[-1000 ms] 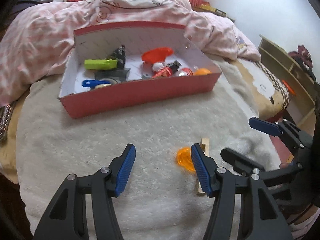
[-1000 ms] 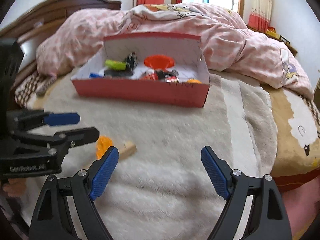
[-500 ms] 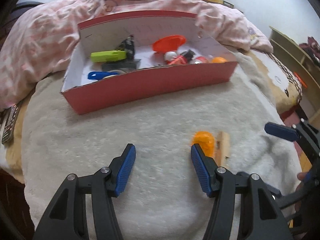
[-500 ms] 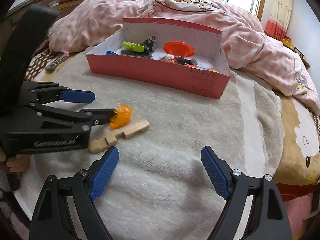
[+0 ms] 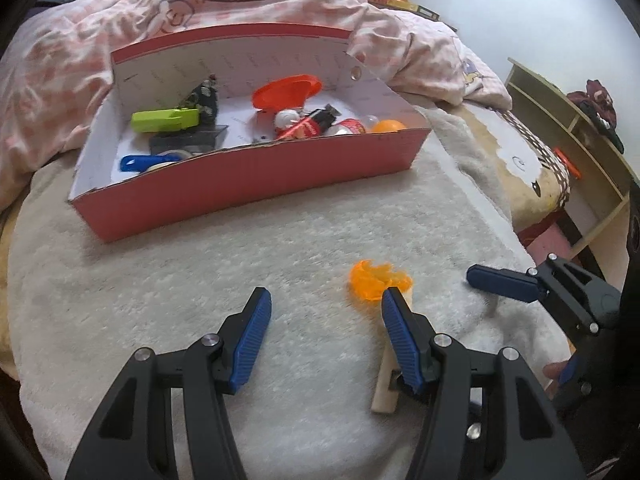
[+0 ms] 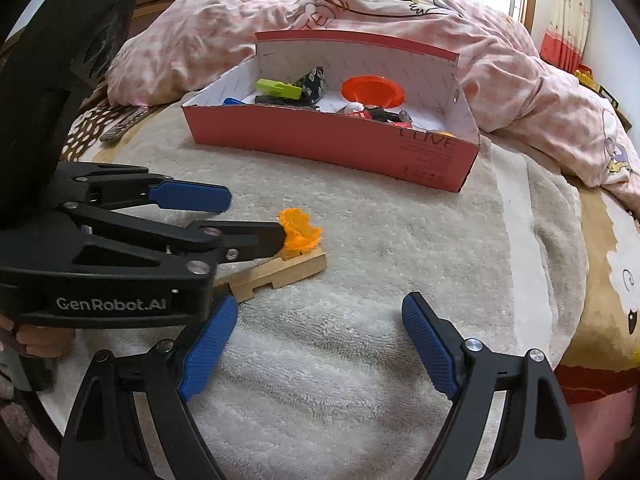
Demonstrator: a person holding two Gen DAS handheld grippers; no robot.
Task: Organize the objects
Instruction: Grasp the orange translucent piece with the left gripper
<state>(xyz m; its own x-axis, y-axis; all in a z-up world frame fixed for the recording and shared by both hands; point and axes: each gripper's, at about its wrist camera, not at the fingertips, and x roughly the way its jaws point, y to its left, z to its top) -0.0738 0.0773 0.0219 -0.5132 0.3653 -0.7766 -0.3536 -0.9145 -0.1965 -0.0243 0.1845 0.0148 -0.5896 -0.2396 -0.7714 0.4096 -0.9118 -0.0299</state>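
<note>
With my left gripper half open and my right gripper wide, both empty, the orange piece at centre-right may get nudged off the wooden block.

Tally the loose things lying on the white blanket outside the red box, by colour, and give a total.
Orange: 1, the translucent orange plastic piece
Pale wood: 1, the notched wooden block, right beside the orange piece
Total: 2, both outside the red cardboard box on the white fleece blanket
</note>
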